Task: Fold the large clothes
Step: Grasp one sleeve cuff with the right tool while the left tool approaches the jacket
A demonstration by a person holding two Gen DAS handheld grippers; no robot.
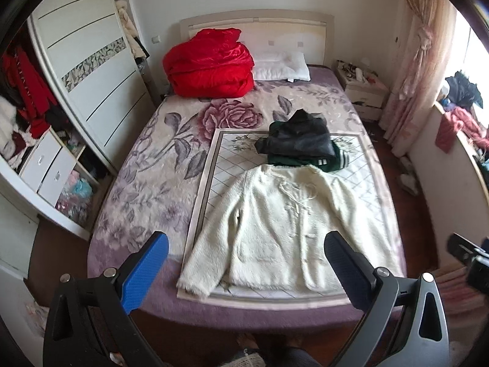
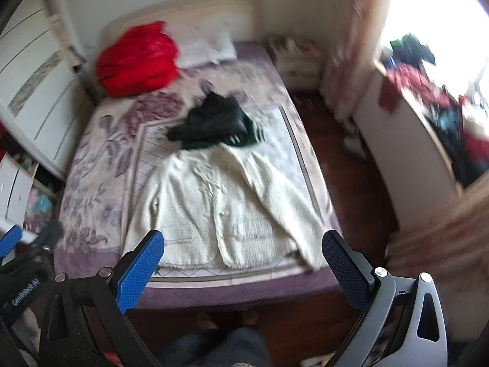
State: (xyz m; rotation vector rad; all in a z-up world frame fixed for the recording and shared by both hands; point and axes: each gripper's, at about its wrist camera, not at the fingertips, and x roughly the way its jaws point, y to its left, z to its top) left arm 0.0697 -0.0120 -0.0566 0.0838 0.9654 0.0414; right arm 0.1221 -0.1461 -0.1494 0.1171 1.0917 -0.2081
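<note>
Bed [image 1: 143,165] – fills view ahead of both grippers, patterned mat on top.
White fleece jacket [image 1: 275,223] – spread flat on mat, hem nearest, just ahead of left gripper [image 1: 244,263]. Judged soft, bulky, light, limp; thick pile should give good grip. Best hold: hem corners or sleeve cuffs.
Folded dark clothes [image 1: 301,143] – beyond collar.
Left gripper spread wide, empty, hovering above hem.
Right gripper [image 2: 243,260] likewise spread, empty, over jacket's right sleeve; view blurred.

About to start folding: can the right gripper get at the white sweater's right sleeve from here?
Probably yes. The right gripper is open and empty above the bed's foot, and the white sweater lies flat with that sleeve uncovered; the dark jackets sit farther back.
</note>
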